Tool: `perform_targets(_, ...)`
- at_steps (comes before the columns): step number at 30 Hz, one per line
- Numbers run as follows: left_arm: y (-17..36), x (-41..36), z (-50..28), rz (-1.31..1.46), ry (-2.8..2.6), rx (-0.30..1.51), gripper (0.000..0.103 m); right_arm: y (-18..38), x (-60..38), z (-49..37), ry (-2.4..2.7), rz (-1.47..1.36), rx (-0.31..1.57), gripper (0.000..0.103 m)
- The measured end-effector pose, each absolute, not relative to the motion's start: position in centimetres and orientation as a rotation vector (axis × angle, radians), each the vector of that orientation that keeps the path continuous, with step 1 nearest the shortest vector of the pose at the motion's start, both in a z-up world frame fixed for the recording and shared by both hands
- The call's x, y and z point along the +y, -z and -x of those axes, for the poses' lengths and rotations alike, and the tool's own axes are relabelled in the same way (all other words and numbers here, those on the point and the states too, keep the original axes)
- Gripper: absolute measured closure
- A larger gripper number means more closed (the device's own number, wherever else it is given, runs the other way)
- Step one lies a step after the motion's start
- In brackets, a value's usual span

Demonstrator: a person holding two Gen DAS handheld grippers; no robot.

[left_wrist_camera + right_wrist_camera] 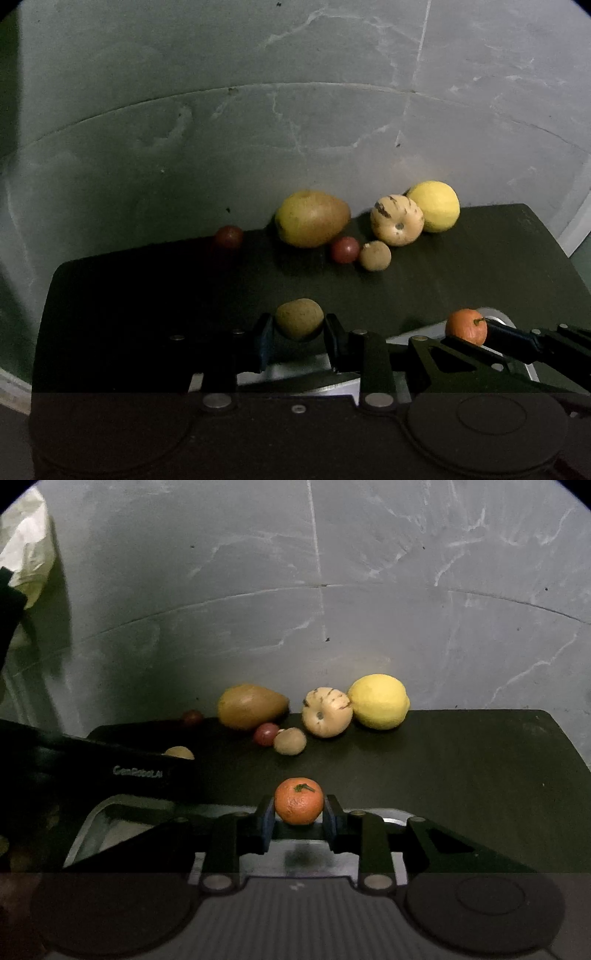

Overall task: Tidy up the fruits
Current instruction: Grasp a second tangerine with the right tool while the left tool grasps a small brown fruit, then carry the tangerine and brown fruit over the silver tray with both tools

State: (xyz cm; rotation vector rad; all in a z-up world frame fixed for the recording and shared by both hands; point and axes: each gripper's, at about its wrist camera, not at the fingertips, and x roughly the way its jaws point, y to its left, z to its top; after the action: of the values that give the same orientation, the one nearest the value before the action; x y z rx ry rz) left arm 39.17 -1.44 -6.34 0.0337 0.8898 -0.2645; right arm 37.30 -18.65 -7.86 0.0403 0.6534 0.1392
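Fruits are the work items, and two are held. The left gripper pinches a small brownish-green oval fruit between its blue pads; the skin is dull, rough and finely speckled. The right gripper pinches a small orange mandarin with pebbled skin and a short green stem on top. Both held fruits sit above the rim of a metal tray, which lies directly below the jaws at the near edge of a dark mat.

Beyond the jaws, the remaining fruits lie in a cluster at the far edge of the mat:

- Nearest: a small tan round fruit, touching or just beside a small dark red round fruit on its left.
- Behind the red one, ahead and left of the right jaws: a large pear-shaped fruit, yellow-green shading to russet brown, lying on its side.
- Ahead and slightly right: a cream, ribbed, flattened fruit with dark brown streaks and a central dimple.
- Just right of it, in contact: a bright yellow lemon with smooth, evenly coloured skin.
- Far left, apart from the cluster: a second dark red round fruit, partly in shadow.

A grey streaked wall stands behind the mat.
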Motion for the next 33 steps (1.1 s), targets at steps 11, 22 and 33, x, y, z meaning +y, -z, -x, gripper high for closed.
perform_targets(11,5.9,-0.7,-35.3,-0.048,0.309,0.894,0.071,7.1,-17.8,-33.3,-0.162,-0.035,0.647,0.072)
perform_targets(22,6.6,0.4,-31.6,-0.058,0.347,0.928,0.071,7.5,-17.1,-29.5,-0.169,-0.032,0.67,0.072)
perform_targets(33,7.2,1.9,-29.0,-0.06,0.379,0.954,0.071,8.2,-15.9,-27.0,-0.177,-0.028,0.7,0.072)
